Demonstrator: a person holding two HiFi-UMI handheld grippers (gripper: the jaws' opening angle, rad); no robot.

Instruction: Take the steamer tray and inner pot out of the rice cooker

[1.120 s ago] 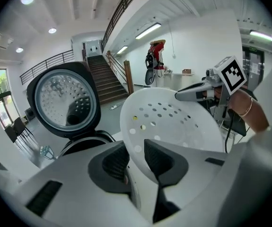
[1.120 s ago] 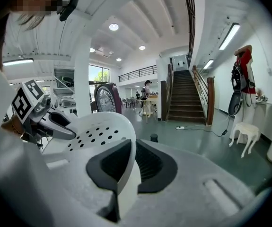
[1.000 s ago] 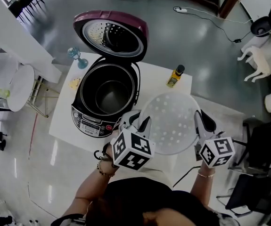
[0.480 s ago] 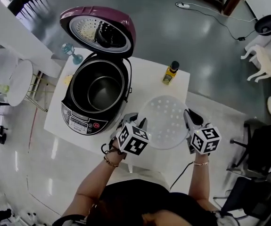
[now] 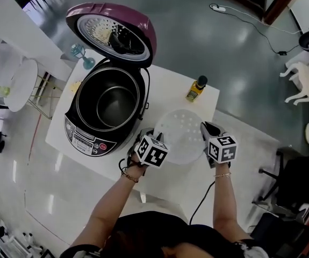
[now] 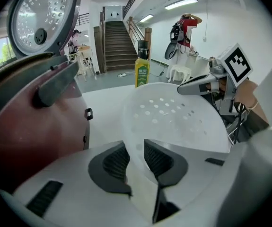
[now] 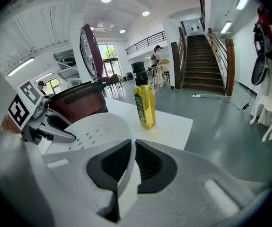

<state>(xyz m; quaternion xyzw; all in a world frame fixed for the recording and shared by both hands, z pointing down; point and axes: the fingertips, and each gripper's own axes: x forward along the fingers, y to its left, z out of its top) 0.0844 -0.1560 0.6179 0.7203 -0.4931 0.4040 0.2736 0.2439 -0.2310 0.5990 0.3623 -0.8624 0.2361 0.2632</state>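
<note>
A person, seen from above, holds a white perforated steamer tray point(image 5: 182, 136) by its rim between two hand-held tools. The left gripper point(image 5: 151, 135) pinches the tray's near left edge, its jaws narrowed onto the thin plastic. The right gripper point(image 5: 206, 129) clamps the opposite edge, its jaws almost together on the rim. In both gripper views the tray's edge runs between the dark ribbed pads, and each gripper shows across the tray from the other.

The tray sits low and roughly level over the white desk point(image 5: 167, 93), just to the right of the rice cooker point(image 5: 84, 136) and clear of it. Whether its underside touches the desk cannot be told.

The cooker stands open at the desk's left side with the dark inner pot point(image 5: 113, 105) seated inside. Its maroon lid point(image 5: 111, 31) is tipped back, pale inner face showing.

A bottle point(image 5: 196, 88) of yellow liquid with a dark cap stands upright near the desk's far edge, beyond the tray. A blue-tinted stemmed glass point(image 5: 83, 58) stands at the far left corner, beside the lid. Beyond lie a grey floor and a trailing cable point(image 5: 251, 28).
</note>
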